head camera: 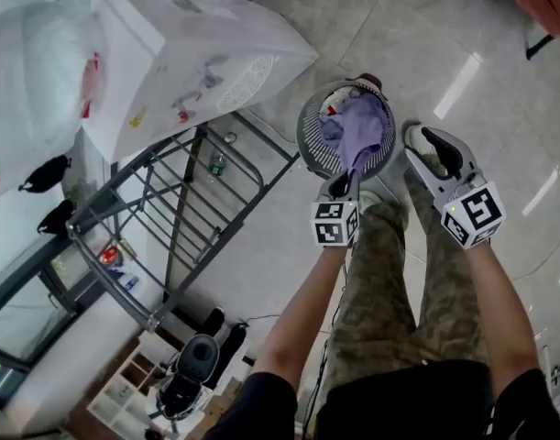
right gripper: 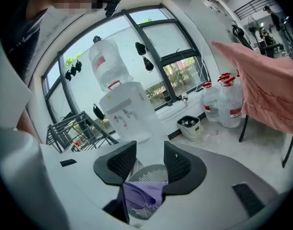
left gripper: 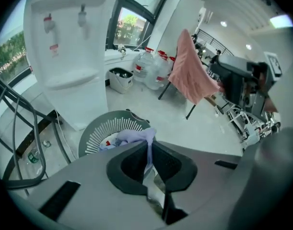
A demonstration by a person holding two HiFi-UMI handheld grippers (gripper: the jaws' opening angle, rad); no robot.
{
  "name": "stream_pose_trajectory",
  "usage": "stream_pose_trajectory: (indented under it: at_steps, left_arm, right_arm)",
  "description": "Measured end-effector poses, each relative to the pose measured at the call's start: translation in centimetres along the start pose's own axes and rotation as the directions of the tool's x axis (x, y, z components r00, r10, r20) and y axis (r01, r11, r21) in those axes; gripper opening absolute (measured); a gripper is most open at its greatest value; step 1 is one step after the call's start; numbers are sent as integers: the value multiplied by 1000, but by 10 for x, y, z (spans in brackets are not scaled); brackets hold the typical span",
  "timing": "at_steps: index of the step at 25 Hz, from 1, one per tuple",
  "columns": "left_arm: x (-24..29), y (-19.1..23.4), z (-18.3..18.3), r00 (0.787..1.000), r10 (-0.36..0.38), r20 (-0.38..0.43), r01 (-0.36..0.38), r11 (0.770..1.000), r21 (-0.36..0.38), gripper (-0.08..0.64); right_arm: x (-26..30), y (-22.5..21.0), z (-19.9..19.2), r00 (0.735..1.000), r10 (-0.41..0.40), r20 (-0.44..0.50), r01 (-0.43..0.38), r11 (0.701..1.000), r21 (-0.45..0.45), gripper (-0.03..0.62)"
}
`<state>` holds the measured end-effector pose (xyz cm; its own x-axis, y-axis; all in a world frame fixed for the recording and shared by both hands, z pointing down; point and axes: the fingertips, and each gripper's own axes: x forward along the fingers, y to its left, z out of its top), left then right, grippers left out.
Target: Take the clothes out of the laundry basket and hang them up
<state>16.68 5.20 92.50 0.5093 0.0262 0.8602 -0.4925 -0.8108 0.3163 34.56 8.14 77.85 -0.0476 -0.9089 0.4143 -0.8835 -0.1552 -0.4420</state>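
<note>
Fingers [left gripper: 129, 166] of the left gripper [left gripper: 148, 152] are pinching the lavender garment [head camera: 364, 122], which is trailing from the laundry basket [head camera: 309, 143], while the right gripper [right gripper: 150, 158] is hovering nearby, jaws spread and empty.

Drying rack [head camera: 186, 204] just left of basket [head camera: 307, 137]

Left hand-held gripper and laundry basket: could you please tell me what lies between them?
A purple garment, pinched in the left hand-held gripper, hangs down into the laundry basket; the head view shows it.
</note>
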Motion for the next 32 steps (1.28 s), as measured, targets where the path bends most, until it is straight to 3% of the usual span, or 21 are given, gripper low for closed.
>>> stream_pose_trajectory:
  at_steps: [5,11,19,22,24,25,29,32]
  left_arm:
    - [-75,-30,37,998,-25,64,25,1000,-1,21]
    - [-202,-63,87,983,-25,179,32,999,-39,21]
    - [-357,-102,160,921,-33,389,35,999,3,21]
    - [-407,-122,176,896,-51,440,38,999,38,21]
    - [-435,-131,180,876,-35,481,-3,997,79,21]
    - [-447,-134,181,865,-18,501,-31,996,89,21]
    - [-483,-141,178,837,74,542,-116,992,42,21]
    - [-494,-144,165,815,164,556,-160,985,-58,21]
  right_arm:
    - [-21,23,39,999,28,-19,-29,996,-80,171]
    - [-66,93,46,959,201,-200,-243,946,-215,172]
    - [-71,170,103,912,295,-285,-384,858,-341,173]
    - [-55,208,128,884,360,-298,-455,808,-374,184]
    - [-42,231,139,847,420,-324,-524,761,-383,196]
    - [-36,242,139,820,448,-355,-566,721,-398,202]
    - [-15,278,125,675,527,-516,-737,517,-436,229]
    - [-9,305,115,553,592,-586,-833,374,-409,229]
